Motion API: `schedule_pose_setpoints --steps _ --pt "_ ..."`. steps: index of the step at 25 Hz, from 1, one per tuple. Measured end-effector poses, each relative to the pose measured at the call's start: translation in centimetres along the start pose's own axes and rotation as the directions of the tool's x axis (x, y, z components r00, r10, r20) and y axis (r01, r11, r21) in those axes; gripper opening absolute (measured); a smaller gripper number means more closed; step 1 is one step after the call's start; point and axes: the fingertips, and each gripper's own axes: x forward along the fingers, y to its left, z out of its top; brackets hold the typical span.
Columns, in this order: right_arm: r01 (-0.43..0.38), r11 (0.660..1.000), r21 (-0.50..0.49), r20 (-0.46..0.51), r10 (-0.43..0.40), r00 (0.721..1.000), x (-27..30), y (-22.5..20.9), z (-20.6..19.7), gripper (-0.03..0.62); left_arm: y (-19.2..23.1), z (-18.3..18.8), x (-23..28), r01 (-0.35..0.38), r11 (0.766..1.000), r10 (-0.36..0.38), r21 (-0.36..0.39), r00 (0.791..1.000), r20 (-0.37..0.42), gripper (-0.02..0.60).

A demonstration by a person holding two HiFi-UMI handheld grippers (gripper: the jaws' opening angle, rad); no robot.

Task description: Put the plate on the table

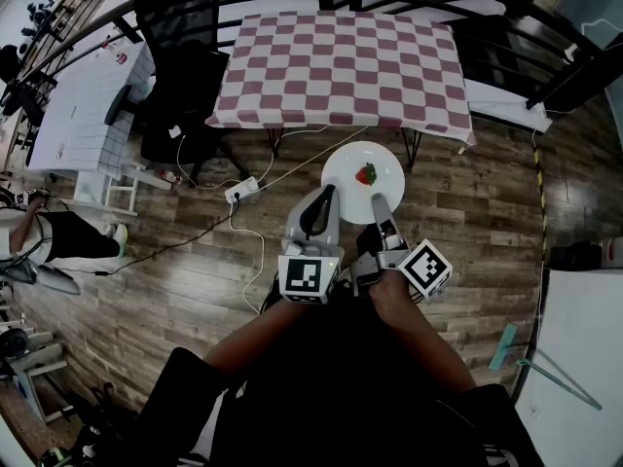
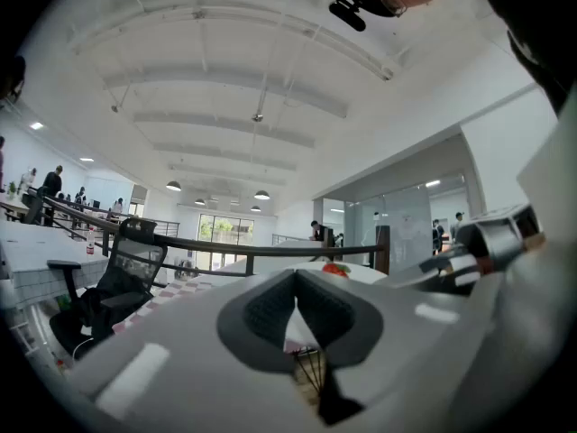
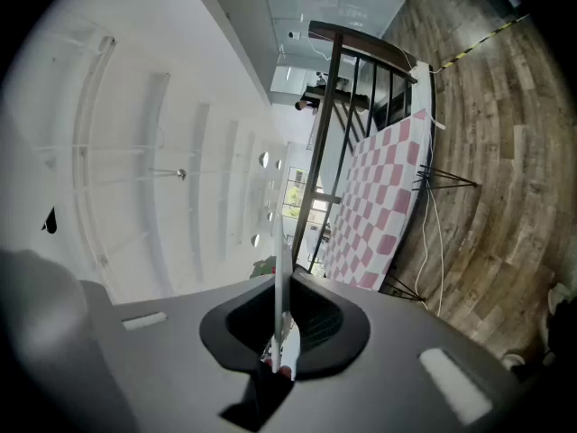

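Plate (image 1: 343,163) not yet on table — held in air over wooden floor (image 1: 487,193), well short of checkered table (image 1: 341,66), strawberry (image 1: 366,174) riding on it. Right gripper (image 1: 378,200) pinches plate's near rim, rim edge-on between pads. Left gripper (image 1: 325,195) pressed together, nothing in it, tip just beside plate's left edge. Pickup looks done; left to do — carry over tabletop, lower flat, let go.

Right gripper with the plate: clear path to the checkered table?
Probably yes: nothing stands between the plate in the right gripper and the checkered table, whose top looks bare.
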Motion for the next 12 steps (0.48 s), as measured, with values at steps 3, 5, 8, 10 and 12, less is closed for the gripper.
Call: schedule_pose_setpoints --steps 3,5,8,10,12 --pt "0.024 1.000 0.003 -0.006 -0.024 1.000 -0.6 -0.8 0.6 0.017 -0.6 -0.3 0.1 -0.012 1.000 0.012 -0.002 1.000 -0.003 0.009" --pt "0.031 1.000 0.003 -0.005 -0.031 1.000 -1.0 -1.3 1.3 0.017 -0.9 -0.7 0.0 -0.026 1.000 0.026 -0.003 1.000 -0.001 0.009" --pt "0.035 0.999 0.033 0.011 -0.035 0.999 -1.4 -2.1 2.1 0.017 -0.6 -0.8 0.1 -0.043 0.999 0.043 -0.003 0.999 -0.004 0.009" --pt "0.055 0.997 0.046 0.012 -0.055 0.998 -1.8 -2.7 2.4 0.017 -0.2 -1.0 0.0 -0.056 0.998 0.056 -0.008 0.998 -0.010 0.009" --pt "0.082 0.996 0.041 0.013 -0.083 0.996 -2.2 -3.3 2.8 0.017 0.4 -1.1 0.1 -0.076 0.997 0.076 -0.007 0.997 -0.016 0.009"
